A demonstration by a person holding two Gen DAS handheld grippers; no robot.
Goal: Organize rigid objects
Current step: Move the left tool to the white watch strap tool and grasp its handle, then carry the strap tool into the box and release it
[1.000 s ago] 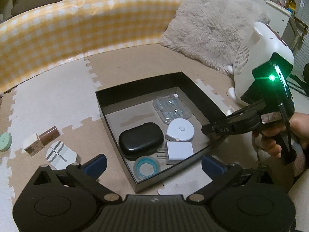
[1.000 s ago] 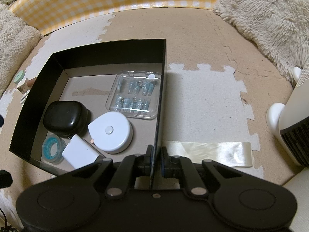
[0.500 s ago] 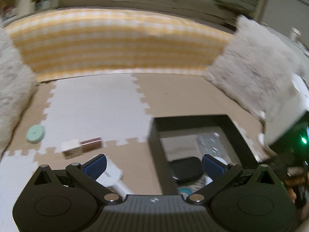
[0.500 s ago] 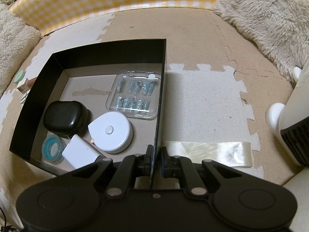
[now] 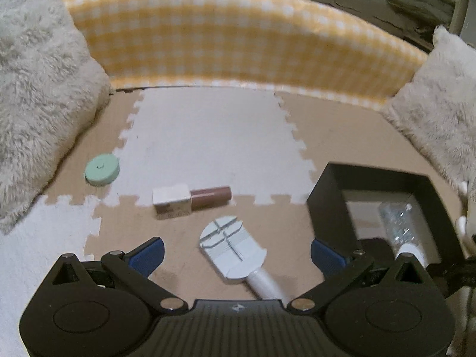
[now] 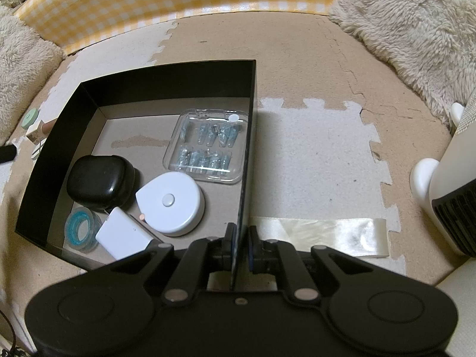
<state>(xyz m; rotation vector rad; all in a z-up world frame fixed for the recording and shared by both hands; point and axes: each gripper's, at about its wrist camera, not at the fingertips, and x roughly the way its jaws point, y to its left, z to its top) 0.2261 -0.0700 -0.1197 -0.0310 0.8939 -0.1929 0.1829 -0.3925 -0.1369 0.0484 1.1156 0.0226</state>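
In the left wrist view, a pale blue-grey flat tool with a white handle [image 5: 232, 247] lies on the foam mat. My left gripper [image 5: 238, 254] hovers open over it, one blue pad on each side and neither touching. Farther off lie a brown tube with a white cap [image 5: 190, 199] and a green round disc [image 5: 102, 169]. The black box [image 5: 327, 190] is at the right. My right gripper [image 6: 240, 238] is shut on the box's right wall [image 6: 248, 136]. The box holds a clear plastic case [image 6: 208, 145], a black case [image 6: 99, 183], a white tape measure [image 6: 171, 202], a white charger [image 6: 122, 235] and a blue ring [image 6: 80, 229].
A yellow checked bumper [image 5: 238, 38] borders the mat at the back. Fluffy cushions lie at the left [image 5: 38, 89] and at the right [image 6: 416, 29]. A white heater [image 6: 452, 196] stands right of the box. A strip of shiny tape [image 6: 327, 235] lies on the mat.
The left gripper has swung left, away from the box, and now hangs over the loose items on the mat. The right gripper has kept its grip on the box wall.
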